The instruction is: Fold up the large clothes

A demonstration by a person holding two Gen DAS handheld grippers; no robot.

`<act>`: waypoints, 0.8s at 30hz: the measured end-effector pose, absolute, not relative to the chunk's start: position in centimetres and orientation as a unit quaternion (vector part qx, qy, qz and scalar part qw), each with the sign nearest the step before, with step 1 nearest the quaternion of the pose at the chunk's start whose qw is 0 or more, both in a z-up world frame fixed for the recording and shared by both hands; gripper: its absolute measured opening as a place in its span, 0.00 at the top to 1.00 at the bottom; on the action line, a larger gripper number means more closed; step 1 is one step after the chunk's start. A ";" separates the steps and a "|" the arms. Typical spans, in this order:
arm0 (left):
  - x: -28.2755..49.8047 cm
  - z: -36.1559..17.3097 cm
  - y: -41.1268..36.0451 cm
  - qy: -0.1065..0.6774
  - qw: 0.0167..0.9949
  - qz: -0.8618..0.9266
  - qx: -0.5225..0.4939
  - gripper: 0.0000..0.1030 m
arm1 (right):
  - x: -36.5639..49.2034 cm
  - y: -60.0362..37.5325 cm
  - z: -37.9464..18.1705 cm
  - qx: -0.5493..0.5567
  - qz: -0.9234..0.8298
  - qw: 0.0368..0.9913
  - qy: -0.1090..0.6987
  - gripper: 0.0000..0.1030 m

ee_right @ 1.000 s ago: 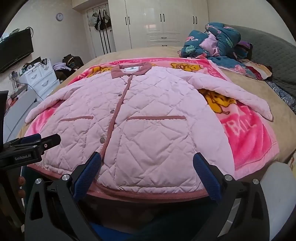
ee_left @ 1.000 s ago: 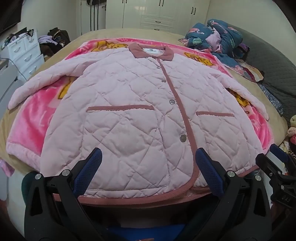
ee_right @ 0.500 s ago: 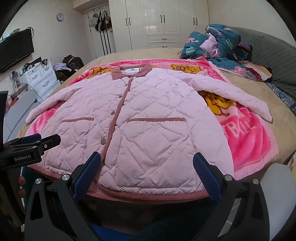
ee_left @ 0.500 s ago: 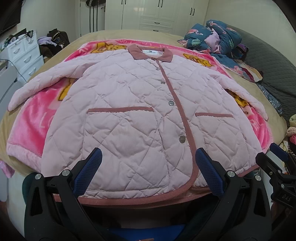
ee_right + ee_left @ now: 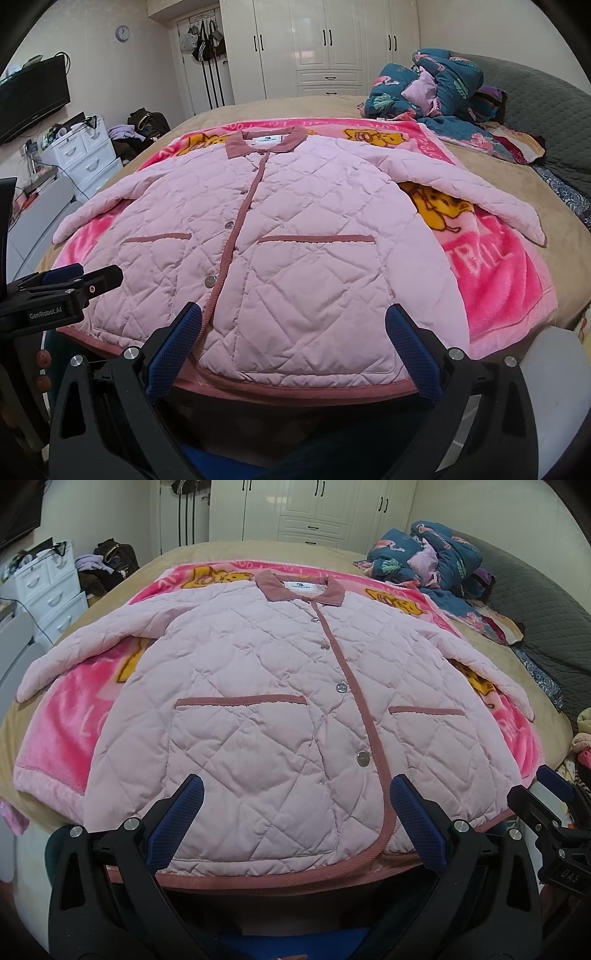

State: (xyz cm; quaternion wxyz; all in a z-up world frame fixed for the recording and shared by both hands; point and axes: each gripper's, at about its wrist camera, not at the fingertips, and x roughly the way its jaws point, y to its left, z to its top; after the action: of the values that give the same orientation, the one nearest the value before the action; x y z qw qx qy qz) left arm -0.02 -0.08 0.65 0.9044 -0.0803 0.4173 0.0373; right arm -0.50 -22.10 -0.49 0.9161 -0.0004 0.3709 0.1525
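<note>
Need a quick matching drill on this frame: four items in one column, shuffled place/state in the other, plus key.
Column 1
1. jacket
2. collar
3. left claw
4. teal bedding pile

Column 2
A. open, at the near hem
B. dusty rose, at the far end
C. heaped at the bed's far right
D. spread flat, buttoned, sleeves out

Pairs: 1-D, 2-B, 3-A, 4-C
</note>
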 end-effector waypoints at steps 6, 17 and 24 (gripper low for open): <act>0.0 0.7 -0.1 0.417 0.905 0.038 -0.080 0.08 | -0.6 -22.0 -0.4 -0.002 0.152 0.917 0.368 0.04; -0.2 1.0 0.0 0.416 0.905 0.033 -0.079 0.08 | -0.6 -21.9 -0.4 -0.003 0.151 0.917 0.369 0.04; -0.2 0.9 -0.1 0.416 0.905 0.033 -0.079 0.08 | -0.6 -21.8 -0.5 -0.005 0.150 0.917 0.370 0.04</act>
State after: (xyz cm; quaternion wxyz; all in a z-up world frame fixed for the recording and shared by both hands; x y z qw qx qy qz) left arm -0.21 -0.07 0.94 0.9054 -0.0786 0.4160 0.0332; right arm -0.62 -21.84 -0.53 0.9169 -0.0050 0.3697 0.1504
